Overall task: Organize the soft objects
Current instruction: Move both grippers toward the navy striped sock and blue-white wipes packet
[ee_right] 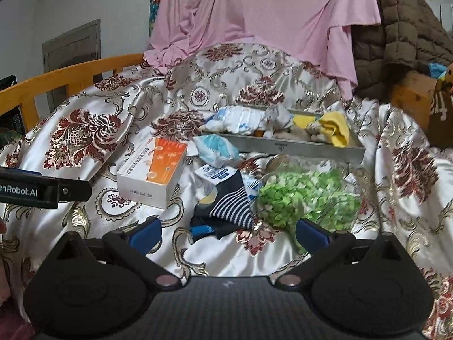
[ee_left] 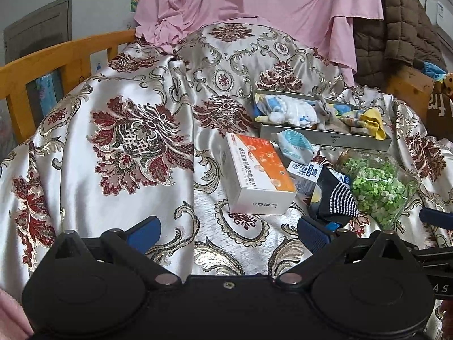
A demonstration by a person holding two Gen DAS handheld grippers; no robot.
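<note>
A navy sock with white stripes point(ee_right: 229, 206) lies crumpled on the patterned satin bedspread, partly over a small blue-and-white carton point(ee_right: 215, 173). My right gripper point(ee_right: 229, 233) is open just in front of the sock, with nothing between its blue pads point(ee_right: 145, 235). Behind it, a metal tray point(ee_right: 283, 146) holds several soft items, among them a yellow cloth point(ee_right: 337, 127) and white-and-blue socks point(ee_right: 240, 119). My left gripper point(ee_left: 229, 232) is open and holds nothing over bare bedspread, with the sock point(ee_left: 337, 195) ahead to its right and the tray point(ee_left: 325, 139) beyond.
An orange-and-white box point(ee_left: 259, 175) lies left of the sock. A tissue pack point(ee_right: 216, 146) leans against the tray front. A glass jar of green bits point(ee_right: 305, 195) lies on its side to the right. A wooden bed rail point(ee_left: 56, 56) and pink sheet point(ee_left: 254, 5) stand behind.
</note>
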